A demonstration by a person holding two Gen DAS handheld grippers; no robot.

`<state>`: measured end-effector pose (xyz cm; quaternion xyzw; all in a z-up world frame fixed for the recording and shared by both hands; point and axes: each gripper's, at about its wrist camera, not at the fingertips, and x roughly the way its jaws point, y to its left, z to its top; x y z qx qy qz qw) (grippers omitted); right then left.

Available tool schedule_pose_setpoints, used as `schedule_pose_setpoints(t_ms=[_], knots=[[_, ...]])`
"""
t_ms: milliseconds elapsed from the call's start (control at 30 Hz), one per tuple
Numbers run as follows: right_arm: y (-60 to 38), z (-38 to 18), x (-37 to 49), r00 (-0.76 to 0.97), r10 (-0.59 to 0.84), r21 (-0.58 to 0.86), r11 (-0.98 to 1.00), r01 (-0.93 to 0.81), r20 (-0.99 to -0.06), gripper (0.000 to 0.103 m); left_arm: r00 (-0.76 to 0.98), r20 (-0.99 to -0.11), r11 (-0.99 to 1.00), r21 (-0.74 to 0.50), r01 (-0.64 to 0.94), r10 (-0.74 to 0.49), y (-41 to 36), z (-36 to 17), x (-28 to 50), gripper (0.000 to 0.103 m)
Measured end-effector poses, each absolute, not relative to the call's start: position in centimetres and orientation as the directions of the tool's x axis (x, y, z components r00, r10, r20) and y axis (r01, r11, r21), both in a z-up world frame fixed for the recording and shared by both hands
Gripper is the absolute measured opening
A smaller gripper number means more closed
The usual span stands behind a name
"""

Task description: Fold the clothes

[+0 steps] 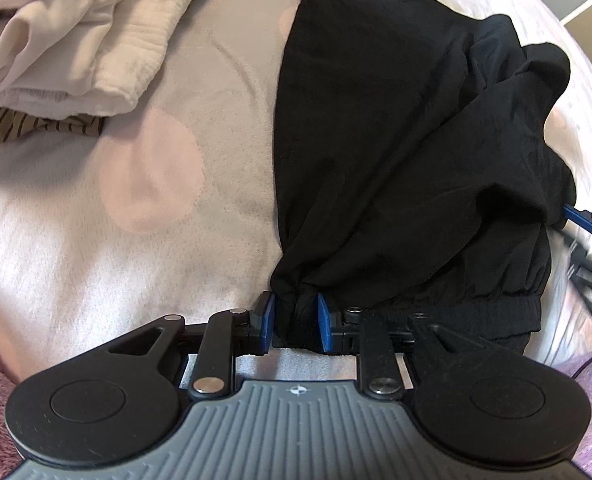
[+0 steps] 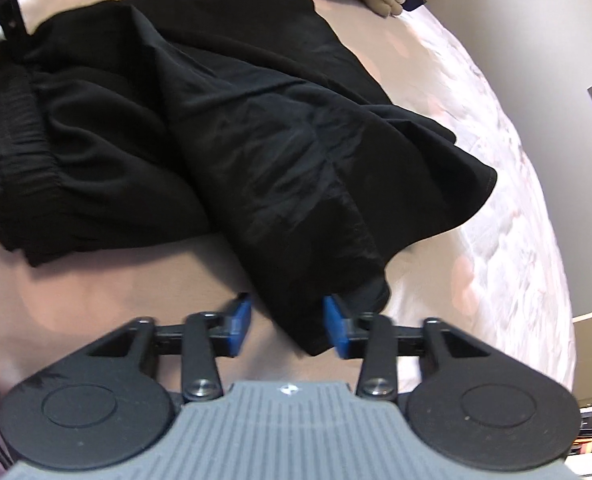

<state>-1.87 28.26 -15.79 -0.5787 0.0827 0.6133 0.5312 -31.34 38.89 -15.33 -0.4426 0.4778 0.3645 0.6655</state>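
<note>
From the left wrist, the left hand-held gripper (image 1: 294, 322) was clamped on a bunched edge of the black garment (image 1: 396, 152), which lay on the pink bed (image 1: 135, 208) beside a cream pile of clothes (image 1: 75, 32). From the right wrist, the right hand-held gripper (image 2: 287, 326) stood parted around a hanging fold of it, its pads (image 2: 240, 324) not visibly pressing.

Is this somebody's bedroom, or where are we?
Probably a bedroom. The black garment lies on what looks like a bed with a soft pinkish quilted cover, a pile of cream clothes sits farther back, and a plain wall stands beside it.
</note>
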Motion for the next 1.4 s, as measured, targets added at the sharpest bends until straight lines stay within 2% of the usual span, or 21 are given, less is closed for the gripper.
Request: schedule_pose_setpoints(t_ms=[167,400,633,867,1067,1233,1300,1400], knots=[[29.3,-12.2,-1.2,0.246,0.606,-0.561,-0.407,-0.721,-0.756,0.001,0.234,-0.97,0.392,-0.192,-0.9,0.063,38.9,-15.0,-30.3,0.02],[33.0,-4.9,-2.3,0.211,0.729,-0.655,-0.4,-0.641,-0.651,0.0,0.177,-0.98,0.462,-0.115,-0.879,0.094,38.3,-14.7,-28.8,0.02],[38.3,-2.4,-8.3,0.096,0.818,-0.72,-0.435,-0.541,-0.567,0.0,0.183,-0.979,0.458,-0.121,-0.881,0.094,37.9,-14.9,-29.1,0.02],[43.5,-2.2,-13.9,-0.017,0.827,-0.701,-0.487,-0.521,-0.562,0.0,0.19,-0.978,0.453,-0.129,-0.882,0.091,37.8,-15.2,-29.3,0.02],[46.4,-3.2,-17.1,-0.059,0.801,-0.67,-0.536,-0.514,-0.595,0.0,0.176,-0.981,0.454,-0.118,-0.883,0.088,37.9,-15.5,-28.9,0.02],[48.0,-3.9,-17.3,-0.027,0.795,-0.657,-0.519,-0.547,-0.606,0.008,0.173,-0.981,0.451,-0.115,-0.885,0.089,38.0,-15.8,-28.7,0.02],[48.4,-3.9,-16.8,-0.012,0.795,-0.645,-0.501,-0.577,-0.607,0.021,0.172,-0.981,0.45,-0.113,-0.886,0.092,37.9,-15.9,-28.5,0.02],[48.4,-3.2,-15.6,-0.005,0.798,-0.612,-0.467,-0.639,-0.603,0.025,0.165,-0.981,0.452,-0.104,-0.886,0.098,37.9,-16.1,-28.3,0.02]])
